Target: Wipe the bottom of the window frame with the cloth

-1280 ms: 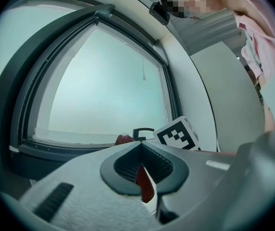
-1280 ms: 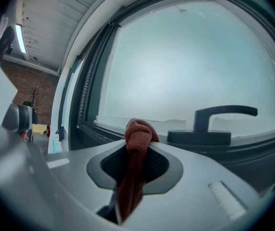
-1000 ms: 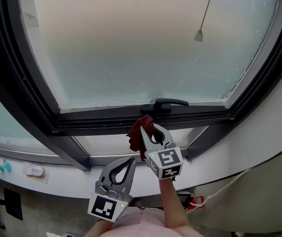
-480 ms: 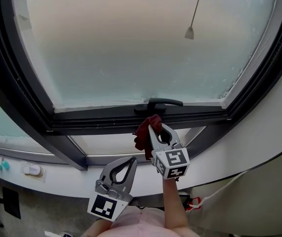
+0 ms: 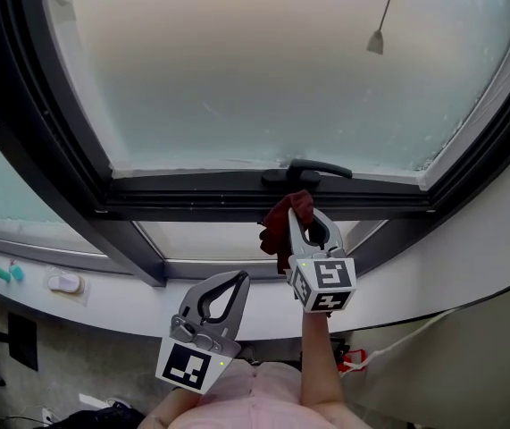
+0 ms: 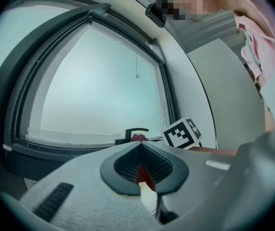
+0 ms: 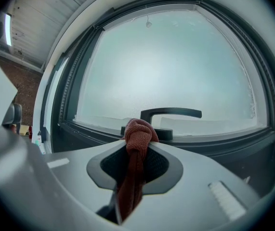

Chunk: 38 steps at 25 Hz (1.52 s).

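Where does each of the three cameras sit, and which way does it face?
Head view: on the person's head, facing down at the window frame; shows left gripper, right gripper, forearm.
Left gripper view: on that gripper, along its shut jaws toward the window frame; pink clothing shows.
Right gripper view: on that gripper, along jaws clamping the cloth.
Shared: all three show the window handle.

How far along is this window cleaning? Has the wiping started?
Done: the cloth is picked up, clamped in the right gripper jaws. In hand: it is held at the bottom of the window frame, just under the handle; I cannot tell if it touches. Left: the wiping along the frame, which shows no wiped streak. The left gripper hangs lower, jaws shut, empty.
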Each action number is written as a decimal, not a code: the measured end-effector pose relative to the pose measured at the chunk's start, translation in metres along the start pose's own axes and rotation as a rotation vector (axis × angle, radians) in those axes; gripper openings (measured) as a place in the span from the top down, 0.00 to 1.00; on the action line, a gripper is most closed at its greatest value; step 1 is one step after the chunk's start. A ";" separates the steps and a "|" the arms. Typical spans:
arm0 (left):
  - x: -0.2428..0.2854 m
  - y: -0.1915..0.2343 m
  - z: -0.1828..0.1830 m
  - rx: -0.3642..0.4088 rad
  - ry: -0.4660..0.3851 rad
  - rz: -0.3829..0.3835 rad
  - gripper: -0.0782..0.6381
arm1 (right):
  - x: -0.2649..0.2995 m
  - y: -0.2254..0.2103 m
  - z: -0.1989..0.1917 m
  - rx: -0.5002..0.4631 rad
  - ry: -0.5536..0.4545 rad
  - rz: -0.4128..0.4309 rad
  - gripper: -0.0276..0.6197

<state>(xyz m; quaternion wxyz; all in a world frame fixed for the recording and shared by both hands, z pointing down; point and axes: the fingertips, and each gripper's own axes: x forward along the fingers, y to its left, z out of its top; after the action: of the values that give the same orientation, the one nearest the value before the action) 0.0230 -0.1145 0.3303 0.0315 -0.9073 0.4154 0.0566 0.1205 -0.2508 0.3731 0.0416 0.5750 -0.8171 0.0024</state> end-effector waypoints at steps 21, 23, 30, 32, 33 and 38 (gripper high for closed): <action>-0.086 0.067 0.022 0.005 -0.028 0.098 0.89 | 0.029 0.136 0.022 -0.026 -0.026 0.119 0.85; -0.099 0.077 0.022 0.005 -0.025 0.119 0.89 | 0.033 0.164 0.023 -0.037 -0.030 0.161 0.85; -0.141 0.110 0.027 0.016 -0.027 0.211 0.89 | 0.050 0.260 0.019 -0.080 -0.026 0.325 0.85; -0.155 0.121 0.029 0.020 -0.027 0.246 0.89 | 0.057 0.285 0.015 -0.082 -0.019 0.367 0.85; -0.161 0.126 0.030 0.023 -0.027 0.263 0.89 | 0.060 0.296 0.013 -0.082 -0.014 0.387 0.85; -0.191 0.146 0.032 0.038 -0.016 0.345 0.89 | 0.078 0.344 -0.003 -0.073 0.018 0.469 0.85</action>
<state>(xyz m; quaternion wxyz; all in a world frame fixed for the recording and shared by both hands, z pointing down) -0.2140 -0.0637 0.3217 0.0418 -0.8215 0.5655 0.0604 -0.2292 -0.2075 0.3967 0.0681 0.3674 -0.9275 -0.0126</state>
